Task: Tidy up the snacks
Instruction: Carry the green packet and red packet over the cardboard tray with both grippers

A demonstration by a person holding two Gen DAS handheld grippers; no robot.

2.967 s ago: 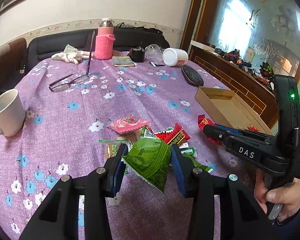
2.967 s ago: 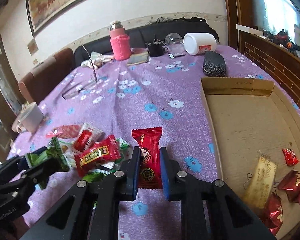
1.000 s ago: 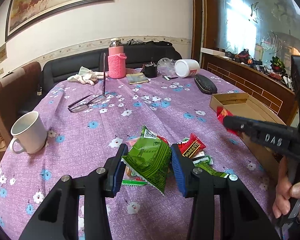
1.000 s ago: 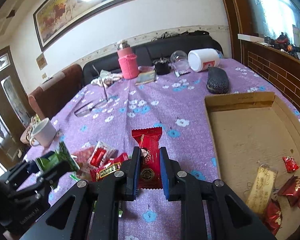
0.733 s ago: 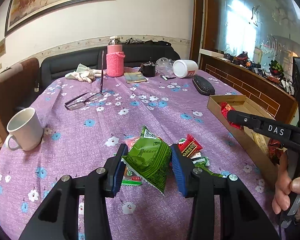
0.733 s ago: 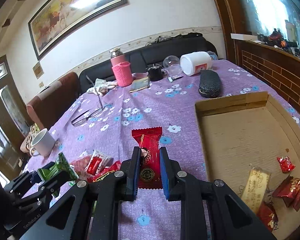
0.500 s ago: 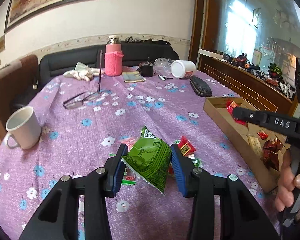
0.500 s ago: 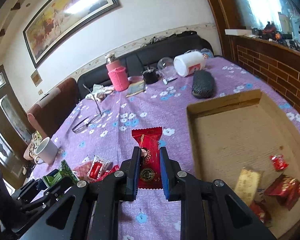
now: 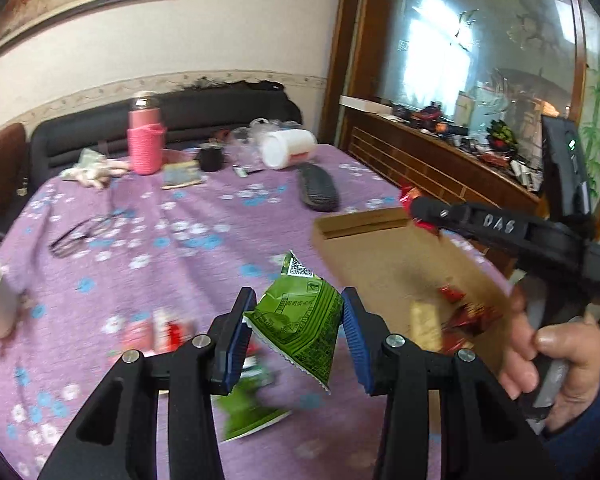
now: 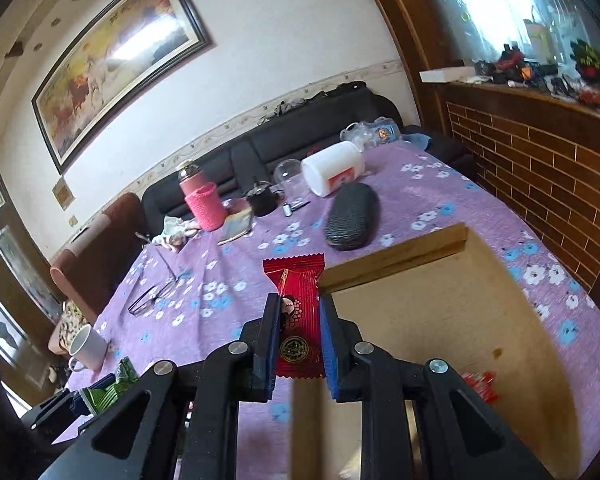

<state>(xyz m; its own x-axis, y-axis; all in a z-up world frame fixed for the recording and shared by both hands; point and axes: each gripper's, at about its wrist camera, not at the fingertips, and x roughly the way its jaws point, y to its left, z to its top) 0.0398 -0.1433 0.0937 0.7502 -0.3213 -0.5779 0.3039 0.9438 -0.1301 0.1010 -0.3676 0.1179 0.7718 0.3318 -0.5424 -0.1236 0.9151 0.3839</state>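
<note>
Surface: purple floral tablecloth (image 9: 204,216).
Green packet (image 9: 300,320): pinched by left gripper (image 9: 296,336), above the cloth.
Red packet (image 10: 298,312): clamped in right gripper (image 10: 300,344), at cardboard box (image 10: 396,258) edge.
Box contents: several wrapped snacks (image 9: 452,312).

The box (image 9: 384,248) lies on the surface (image 9: 172,240); loose snacks (image 9: 160,332) lie left of it, a case (image 9: 318,188) behind it (wrapped sweets (image 9: 460,312) inside).

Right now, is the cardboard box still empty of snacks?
No: in the left wrist view the cardboard box already holds several red wrapped snacks and a pale yellow packet on its floor.
</note>
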